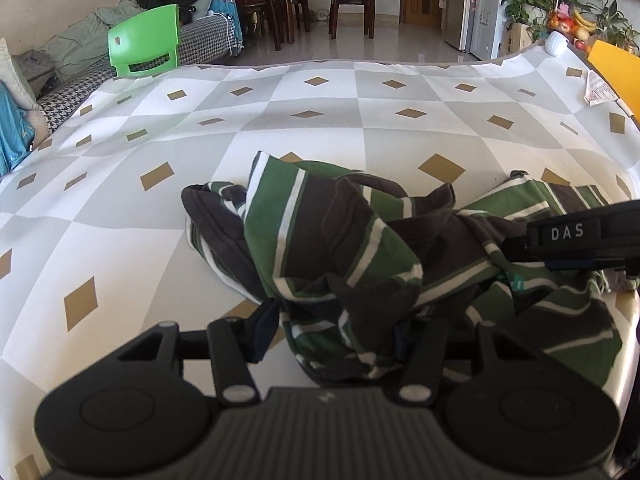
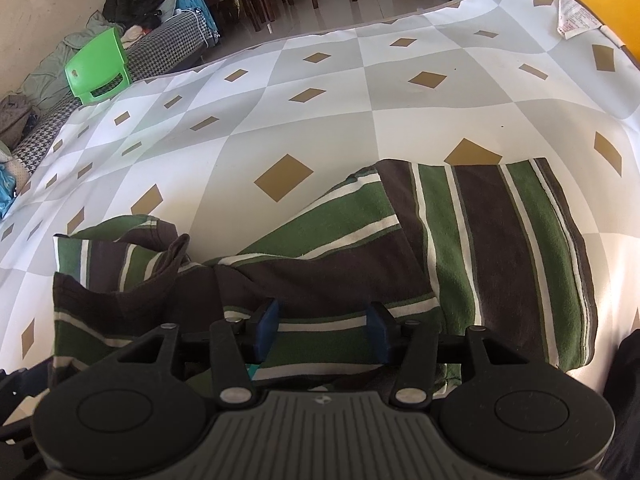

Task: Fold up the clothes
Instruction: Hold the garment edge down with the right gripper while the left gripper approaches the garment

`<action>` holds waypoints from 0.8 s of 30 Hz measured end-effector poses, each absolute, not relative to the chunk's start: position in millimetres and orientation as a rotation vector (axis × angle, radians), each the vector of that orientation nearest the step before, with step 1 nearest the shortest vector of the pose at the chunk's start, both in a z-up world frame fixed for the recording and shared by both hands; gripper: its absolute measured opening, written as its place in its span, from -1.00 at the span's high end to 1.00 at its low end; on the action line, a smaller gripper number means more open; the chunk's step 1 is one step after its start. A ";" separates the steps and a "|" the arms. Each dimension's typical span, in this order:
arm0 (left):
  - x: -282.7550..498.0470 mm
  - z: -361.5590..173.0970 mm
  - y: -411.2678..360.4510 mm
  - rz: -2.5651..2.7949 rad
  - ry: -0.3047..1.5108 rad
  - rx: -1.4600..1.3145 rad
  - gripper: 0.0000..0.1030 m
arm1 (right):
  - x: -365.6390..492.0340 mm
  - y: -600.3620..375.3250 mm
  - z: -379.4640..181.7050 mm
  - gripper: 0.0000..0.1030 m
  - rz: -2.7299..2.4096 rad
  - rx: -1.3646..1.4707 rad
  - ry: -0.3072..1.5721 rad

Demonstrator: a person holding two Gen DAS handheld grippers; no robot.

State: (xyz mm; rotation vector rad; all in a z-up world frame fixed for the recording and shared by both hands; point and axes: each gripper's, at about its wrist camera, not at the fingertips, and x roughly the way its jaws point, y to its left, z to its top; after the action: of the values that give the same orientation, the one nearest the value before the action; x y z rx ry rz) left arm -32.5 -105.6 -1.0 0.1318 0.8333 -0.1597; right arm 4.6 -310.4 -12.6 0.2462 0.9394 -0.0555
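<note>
Fabric bunched between left hand-held gripper (image 1: 336, 330) pads, clenched on striped shirt (image 1: 340, 248) | right hand-held gripper (image 2: 322, 332) straddles shirt, grip unclear | shirt green, brown, white stripes, crumpled on counter (image 1: 160, 152) with diamond-pattern cloth | "DAS" on right gripper | printed slip (image 2: 576, 18) unreadable

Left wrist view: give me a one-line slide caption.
Left gripper over a crumpled green, brown and white striped shirt on a diamond-patterned tablecloth.

light: bright daylight | shadows: soft | focus: sharp | edges: fisheye bending, dark corners
</note>
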 end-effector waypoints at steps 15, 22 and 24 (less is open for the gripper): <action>-22.7 9.8 -41.5 0.178 0.800 0.098 0.21 | 4.9 -306.0 -14.4 0.09 -0.051 0.177 0.942; -18.8 6.0 17.0 0.420 0.855 0.008 0.22 | 6.2 -304.7 -14.1 0.09 -0.060 0.168 0.948; -22.5 6.5 25.6 0.420 0.862 -0.027 0.22 | 6.4 -304.1 -13.8 0.09 -0.065 0.168 0.949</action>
State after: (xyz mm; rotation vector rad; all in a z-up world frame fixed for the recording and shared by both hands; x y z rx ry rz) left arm -22.5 25.6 6.5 -0.0269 0.8623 0.4201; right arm 6.4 -304.1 -13.8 0.1683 0.9494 -0.0654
